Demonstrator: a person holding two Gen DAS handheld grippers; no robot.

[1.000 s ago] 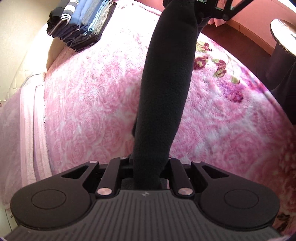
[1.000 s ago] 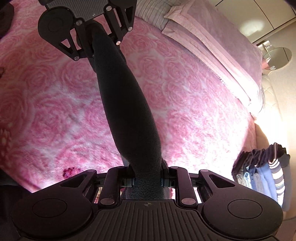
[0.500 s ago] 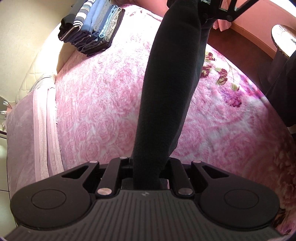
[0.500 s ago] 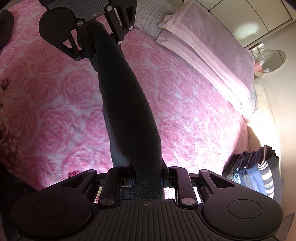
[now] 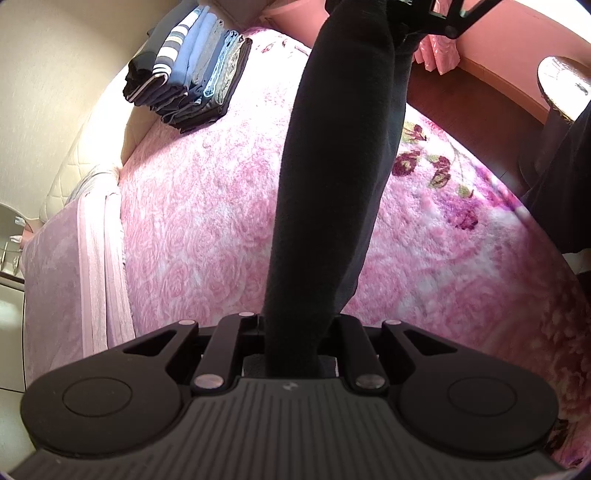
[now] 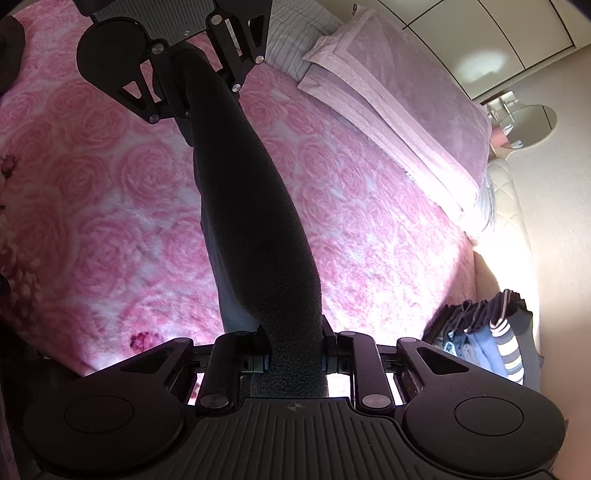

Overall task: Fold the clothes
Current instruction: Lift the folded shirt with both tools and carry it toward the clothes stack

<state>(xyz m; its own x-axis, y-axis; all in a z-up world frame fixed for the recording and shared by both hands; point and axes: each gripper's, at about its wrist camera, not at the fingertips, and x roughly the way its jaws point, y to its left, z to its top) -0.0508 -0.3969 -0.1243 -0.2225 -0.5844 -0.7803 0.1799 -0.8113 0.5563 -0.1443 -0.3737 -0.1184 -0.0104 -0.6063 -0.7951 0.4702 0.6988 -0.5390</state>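
A black fleece garment (image 5: 332,177) is stretched in the air between my two grippers, high above a pink rose-patterned blanket (image 5: 207,229). My left gripper (image 5: 295,332) is shut on one end of it, its fingers hidden by the cloth. My right gripper (image 6: 295,354) is shut on the other end of the black garment (image 6: 251,221). Each gripper shows at the top of the other's view: the right gripper (image 5: 424,22) and the left gripper (image 6: 177,70). The cloth hangs below the taut edge.
A stack of folded clothes (image 5: 188,77) in dark, blue and striped fabrics lies near the bed's edge by the padded headboard (image 5: 74,173). Pink pillows (image 6: 399,110) lie along one side. A round side table (image 5: 565,85) and a dark floor lie past the bed.
Both grippers have risen with the garment; the bed looks farther below. The folded stack has shifted toward the middle of both views. Both grips are unchanged.
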